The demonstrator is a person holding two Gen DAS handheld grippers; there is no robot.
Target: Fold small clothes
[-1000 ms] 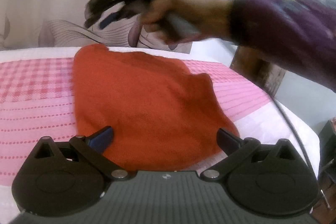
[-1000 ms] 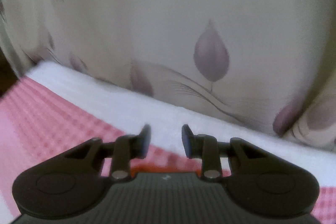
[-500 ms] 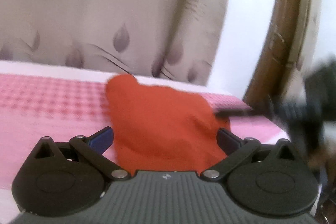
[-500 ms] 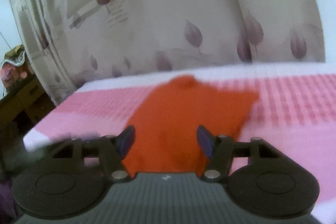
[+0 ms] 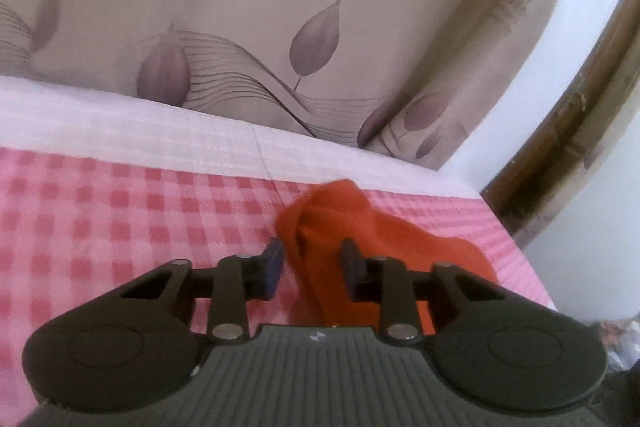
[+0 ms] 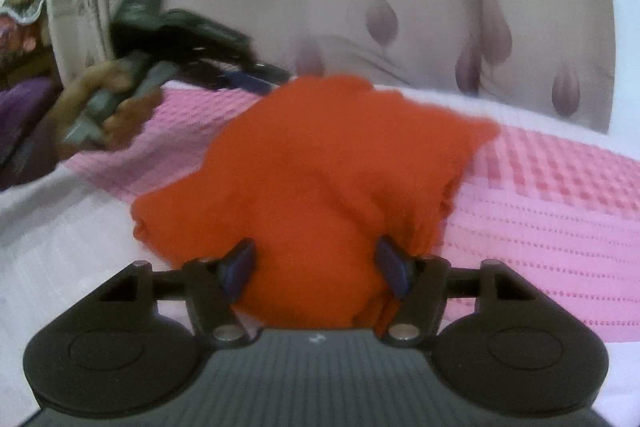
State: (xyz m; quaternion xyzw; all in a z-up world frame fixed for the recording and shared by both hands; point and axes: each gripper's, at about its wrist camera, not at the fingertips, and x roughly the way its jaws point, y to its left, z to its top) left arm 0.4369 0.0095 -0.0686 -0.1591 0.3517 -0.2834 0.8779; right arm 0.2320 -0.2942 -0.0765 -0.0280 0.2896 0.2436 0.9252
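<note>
An orange-red small garment (image 6: 320, 167) lies on the pink checked bed cover (image 6: 560, 195). In the left wrist view its far corner (image 5: 332, 211) is bunched and sits between the fingers of my left gripper (image 5: 312, 267), whose jaws are partly closed with a gap around the cloth. My right gripper (image 6: 316, 263) is open, its fingers astride the garment's near edge. The left gripper (image 6: 240, 75) also shows in the right wrist view, held in a hand at the garment's far corner.
A beige curtain with leaf print (image 5: 280, 27) hangs behind the bed. A white strip of cover (image 5: 160, 123) runs along the far edge. A wooden frame (image 5: 580, 107) stands at the right. The bed's edge drops off at the right (image 5: 532, 267).
My left gripper moved forward to the garment's far corner and narrowed its jaws around it. My right gripper came closer to the near edge, and the cloth now bunches up.
</note>
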